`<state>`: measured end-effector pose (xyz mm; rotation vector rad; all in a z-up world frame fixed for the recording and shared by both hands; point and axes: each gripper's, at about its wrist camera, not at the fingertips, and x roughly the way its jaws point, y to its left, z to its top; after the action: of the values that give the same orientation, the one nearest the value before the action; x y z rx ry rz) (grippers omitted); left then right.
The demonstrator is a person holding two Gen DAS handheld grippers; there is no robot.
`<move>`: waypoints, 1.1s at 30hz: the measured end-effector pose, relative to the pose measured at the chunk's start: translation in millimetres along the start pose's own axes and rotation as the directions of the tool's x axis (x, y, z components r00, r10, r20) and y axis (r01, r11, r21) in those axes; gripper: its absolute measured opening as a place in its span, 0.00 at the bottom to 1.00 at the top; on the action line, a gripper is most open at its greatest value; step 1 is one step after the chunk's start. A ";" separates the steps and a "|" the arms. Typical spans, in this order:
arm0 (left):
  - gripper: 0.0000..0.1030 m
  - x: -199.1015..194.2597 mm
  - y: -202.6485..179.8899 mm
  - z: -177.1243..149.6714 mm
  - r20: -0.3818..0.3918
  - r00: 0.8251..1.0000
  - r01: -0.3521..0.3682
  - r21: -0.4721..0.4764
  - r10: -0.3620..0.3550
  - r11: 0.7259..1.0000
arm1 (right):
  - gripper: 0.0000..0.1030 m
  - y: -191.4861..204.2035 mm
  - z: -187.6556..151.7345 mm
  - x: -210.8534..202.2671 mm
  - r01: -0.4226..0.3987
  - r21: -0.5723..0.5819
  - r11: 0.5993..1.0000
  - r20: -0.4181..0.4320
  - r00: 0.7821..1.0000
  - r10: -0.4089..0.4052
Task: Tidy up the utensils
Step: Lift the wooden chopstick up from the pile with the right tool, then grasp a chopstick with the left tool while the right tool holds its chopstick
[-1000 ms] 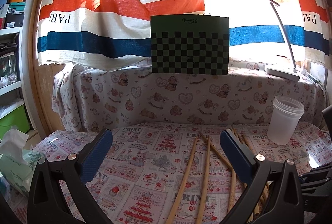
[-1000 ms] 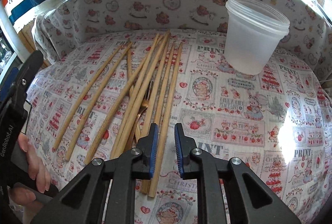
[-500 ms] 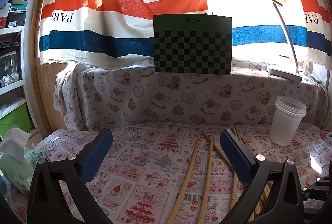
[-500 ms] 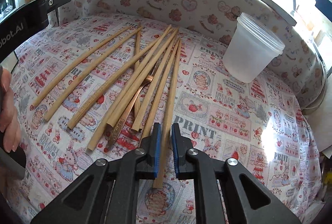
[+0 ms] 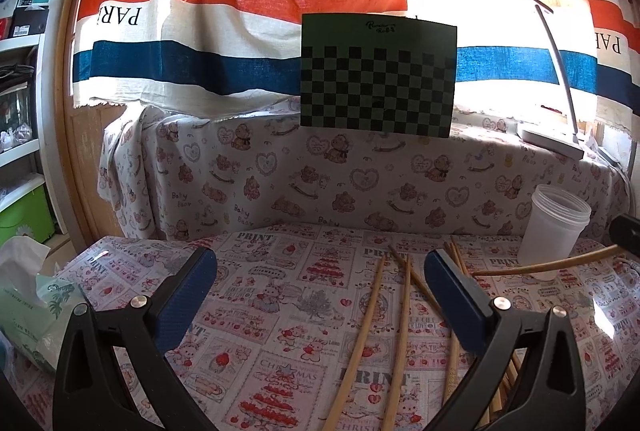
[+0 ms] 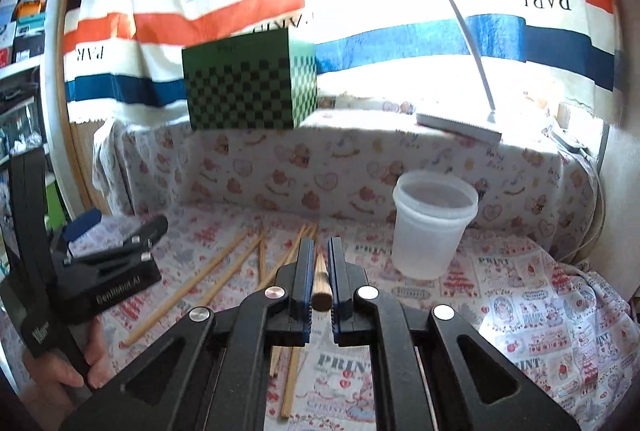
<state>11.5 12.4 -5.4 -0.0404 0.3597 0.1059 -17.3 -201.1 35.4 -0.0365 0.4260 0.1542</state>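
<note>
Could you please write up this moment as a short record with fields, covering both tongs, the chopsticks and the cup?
right tongs: shut on one wooden chopstick, lifted off the cloth, its end facing the camera
left tongs: open, holding nothing, hovering over the tablecloth
loose chopsticks: several lying on the cloth
plastic cup: upright, translucent, nothing visible inside
held chopstick versus cup: not yet in the cup
background: checkerboard card, desk lamp
</note>
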 end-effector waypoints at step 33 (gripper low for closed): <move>0.25 16.6 8.1 -48.5 -0.624 0.768 0.220 0.041 -0.148 0.975 | 0.07 -45.8 3.6 -3.1 -0.036 0.146 0.989 0.077 0.997 0.025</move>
<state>9.1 19.2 -56.8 0.0027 1.0237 -0.1326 -11.4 -246.6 40.0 0.1209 0.3622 0.1533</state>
